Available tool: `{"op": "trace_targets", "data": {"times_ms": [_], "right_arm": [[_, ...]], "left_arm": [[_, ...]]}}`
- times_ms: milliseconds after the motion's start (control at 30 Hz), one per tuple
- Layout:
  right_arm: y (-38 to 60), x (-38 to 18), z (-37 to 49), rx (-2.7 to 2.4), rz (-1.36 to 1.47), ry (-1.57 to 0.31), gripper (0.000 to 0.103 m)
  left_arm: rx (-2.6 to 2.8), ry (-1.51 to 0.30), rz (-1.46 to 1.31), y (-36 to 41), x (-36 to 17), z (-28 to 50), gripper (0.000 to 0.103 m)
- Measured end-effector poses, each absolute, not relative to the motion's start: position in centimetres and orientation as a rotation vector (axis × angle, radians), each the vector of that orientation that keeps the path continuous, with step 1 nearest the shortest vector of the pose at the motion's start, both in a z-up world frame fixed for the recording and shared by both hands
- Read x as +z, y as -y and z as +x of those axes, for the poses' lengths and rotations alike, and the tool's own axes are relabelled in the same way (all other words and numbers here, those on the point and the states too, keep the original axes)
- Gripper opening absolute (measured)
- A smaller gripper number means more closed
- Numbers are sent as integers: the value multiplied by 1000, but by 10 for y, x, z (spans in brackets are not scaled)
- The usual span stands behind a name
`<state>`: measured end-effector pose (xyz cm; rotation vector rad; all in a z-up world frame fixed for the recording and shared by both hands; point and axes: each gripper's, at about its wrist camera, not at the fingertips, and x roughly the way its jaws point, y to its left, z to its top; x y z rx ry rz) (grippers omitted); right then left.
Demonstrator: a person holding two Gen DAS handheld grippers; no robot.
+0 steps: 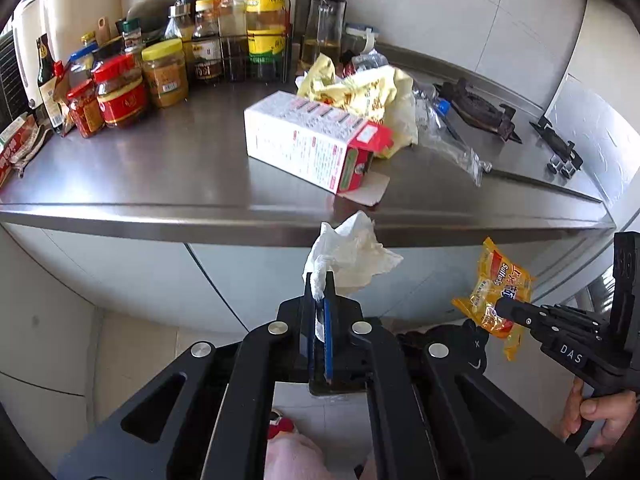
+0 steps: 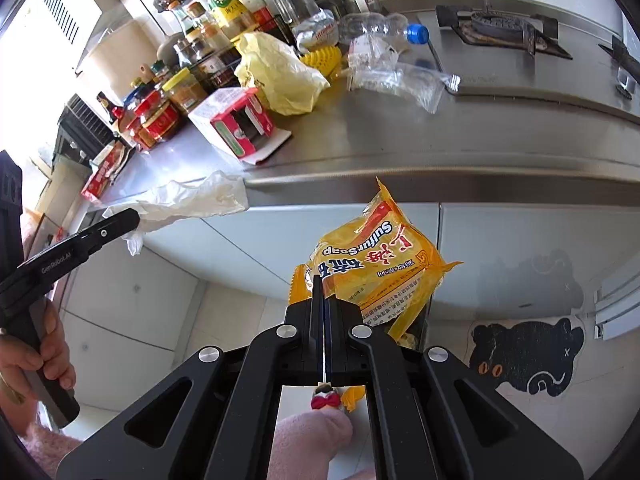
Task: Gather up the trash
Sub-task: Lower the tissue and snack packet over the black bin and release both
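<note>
My left gripper (image 1: 319,280) is shut on a crumpled white tissue (image 1: 352,254), held in the air just in front of the steel counter's edge (image 1: 280,232); the tissue also shows in the right wrist view (image 2: 192,200). My right gripper (image 2: 322,284) is shut on a yellow sulfur soap wrapper (image 2: 376,256), held below counter height; the wrapper also shows in the left wrist view (image 1: 496,284). On the counter lie an open red-and-white carton (image 1: 312,140), a crumpled yellow bag (image 1: 360,92), a clear plastic bottle with a blue cap (image 2: 380,28) and clear plastic wrap (image 2: 404,76).
Jars and sauce bottles (image 1: 160,60) crowd the counter's back left. A gas stove (image 2: 500,28) sits at the right. Cabinet doors (image 2: 520,248) stand below the counter. A black cat-shaped mat (image 2: 524,356) lies on the floor.
</note>
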<state>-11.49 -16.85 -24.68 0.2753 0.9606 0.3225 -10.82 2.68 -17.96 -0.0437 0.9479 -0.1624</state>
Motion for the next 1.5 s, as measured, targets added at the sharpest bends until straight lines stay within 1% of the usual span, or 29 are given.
{"op": "trace_targets", "data": {"times_ms": [233, 667, 867, 1000, 1167, 1233, 1433, 1500], "right_arm": [[171, -314, -107, 314, 249, -1089, 2], [150, -406, -81, 326, 120, -1191, 2], [151, -456, -69, 313, 194, -1270, 2], [152, -485, -63, 292, 207, -1306, 2], [149, -507, -57, 308, 187, -1328, 2], [145, -515, -55, 315, 170, -1337, 4], [140, -530, -50, 305, 165, -1355, 5], [140, -532, -47, 303, 172, -1355, 6]], "left_arm": [[-196, -1061, -41, -3, -248, -104, 2], [-225, -1211, -7, 19, -368, -82, 2], [-258, -1305, 22, 29, -421, -71, 2], [-269, -1328, 33, 34, -444, -62, 2], [-285, -1367, 18, 36, -464, -48, 2], [-289, -1387, 2, 35, -474, -43, 2], [-283, -1406, -24, 34, -492, -32, 3], [-288, -1408, -31, 34, -493, -30, 5]]}}
